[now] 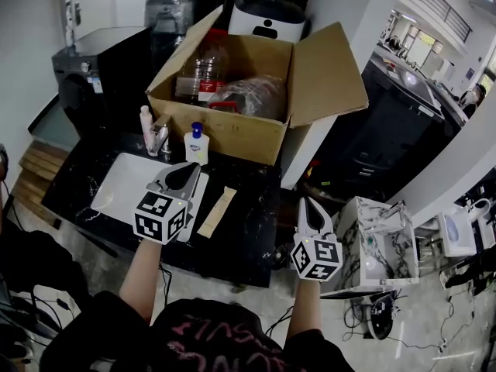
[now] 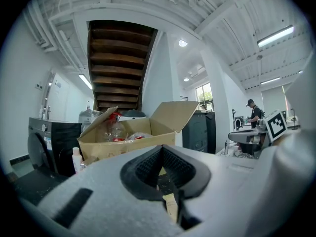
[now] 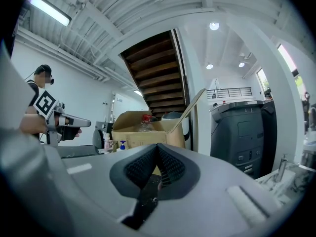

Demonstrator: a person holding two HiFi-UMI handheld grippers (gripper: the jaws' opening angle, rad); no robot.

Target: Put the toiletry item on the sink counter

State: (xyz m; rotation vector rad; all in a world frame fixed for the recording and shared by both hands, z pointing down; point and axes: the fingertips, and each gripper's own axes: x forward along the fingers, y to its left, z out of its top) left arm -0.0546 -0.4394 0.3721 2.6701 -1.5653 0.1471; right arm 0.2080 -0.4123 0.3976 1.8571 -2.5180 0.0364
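A white bottle with a blue cap [image 1: 197, 143] stands on the black counter [image 1: 248, 231] against the cardboard box [image 1: 232, 134]. A flat beige packet [image 1: 218, 211] lies on the counter right of the white sink basin [image 1: 124, 183]. My left gripper [image 1: 190, 167] hovers over the basin's right edge, shut and empty; in the left gripper view its jaws [image 2: 160, 148] meet, with the packet [image 2: 170, 206] below them. My right gripper [image 1: 308, 203] hangs past the counter's right end, also shut on nothing [image 3: 157, 146]. The right gripper view shows the bottle [image 3: 122, 144] far off.
The open box holds a clear plastic bottle [image 1: 203, 70] and a bag [image 1: 252, 95]. A pink bottle [image 1: 146, 125] and a faucet [image 1: 160, 139] stand behind the basin. A black washer [image 1: 89, 76] is at left, a small white stand [image 1: 380, 246] on the floor at right.
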